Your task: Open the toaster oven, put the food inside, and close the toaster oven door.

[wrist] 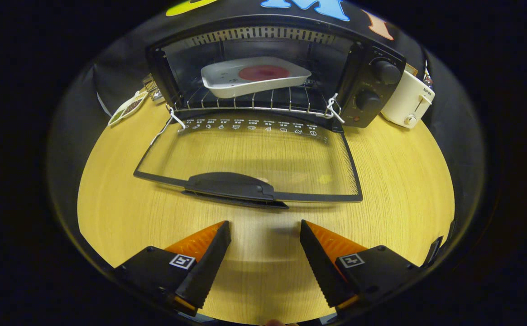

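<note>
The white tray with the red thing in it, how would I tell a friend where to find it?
Start at the black toaster oven at the back of the pale wooden table, its glass door folded down flat. Inside, on the wire rack, sits the shallow white tray with a round red food piece. It is the one pale thing in that dark cavity, well beyond the open hand-held gripper.

A light wooden tabletop [395, 190] under warm light, with black cloth wall [123, 68] rising behind its far edge.
</note>
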Available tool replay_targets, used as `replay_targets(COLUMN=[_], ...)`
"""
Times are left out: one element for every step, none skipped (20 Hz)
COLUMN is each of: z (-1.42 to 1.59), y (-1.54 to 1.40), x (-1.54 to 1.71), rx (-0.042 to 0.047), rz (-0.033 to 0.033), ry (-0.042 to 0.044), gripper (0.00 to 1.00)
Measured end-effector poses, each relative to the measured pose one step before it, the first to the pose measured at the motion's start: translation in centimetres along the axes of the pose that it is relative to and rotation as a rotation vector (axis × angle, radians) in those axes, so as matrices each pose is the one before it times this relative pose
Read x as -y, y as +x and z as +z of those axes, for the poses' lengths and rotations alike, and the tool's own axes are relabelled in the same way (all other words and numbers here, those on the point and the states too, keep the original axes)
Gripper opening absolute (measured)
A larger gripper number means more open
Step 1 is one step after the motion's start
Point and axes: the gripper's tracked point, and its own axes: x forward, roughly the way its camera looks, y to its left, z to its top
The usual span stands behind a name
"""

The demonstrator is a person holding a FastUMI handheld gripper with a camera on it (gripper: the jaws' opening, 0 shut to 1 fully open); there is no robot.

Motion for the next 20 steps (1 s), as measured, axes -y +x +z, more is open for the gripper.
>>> replay_targets(z=[0.338, 0.194, 0.284, 0.198, 0.3, 0.37, -0.07, 0.15, 0.213, 0.106, 0.35, 0.119, 0.323, 0.322, 0.463, 0.573, 0.791, 0.879, 1.294, 1.662], y=[0.199, 0.125, -0.052, 0.207, 0.016, 0.11, 0.056, -0.068, -0.065, -0.252, -0.411, -0.493, -0.666, -0.734, -0.788, -0.667, -0.742, -0.801, -0.668, -0.704], x=[-0.128, -0.08, -0.015, -0.056, 0.043, -0.03, -0.034, -0.011, 0.06, -0.029, 0.043, -0.08, 0.062, -0.045, 0.03, -0.044, -0.012, -0.15, -0.029, -0.223], rx=[0.00413, -0.00074, 0.00415, -0.0007, 0.00149, 0.00699, -0.01529, 0.00555, 0.00486, 0.00899, 0.01346, 0.01423, 0.01801, 0.0227, 0.02109, 0.02448, 0.02451, 0.02729, 0.03653, 0.04709], rz=[0.00114, -0.0005, -0.00087, -0.00114, -0.00228, -0.00214, -0.00233, -0.00467, -0.00443, -0.00577, -0.00208, 0.00187, 0.00617, 0.00961, 0.01316, 0.01225, 0.01108, 0.00769, 0.00597, 0.00971], ry=[0.00696, 0.0024, 0.00005, -0.00013, 0.00038, -0.0003, -0.00636, -0.00835, -0.01868, -0.01987, -0.01478, -0.01224, -0.00854, -0.00411, -0.00057, 0.00378, 0.00778, 0.00979, 0.0061, 0.00147], gripper=[0.99, 0.99, 0.99, 0.99, 0.99, 0.99, 0.99, 0.99, 0.99, 0.99, 0.99, 0.99, 0.99, 0.99, 0.99, 0.99, 0.99, 0.99, 0.99, 0.99])
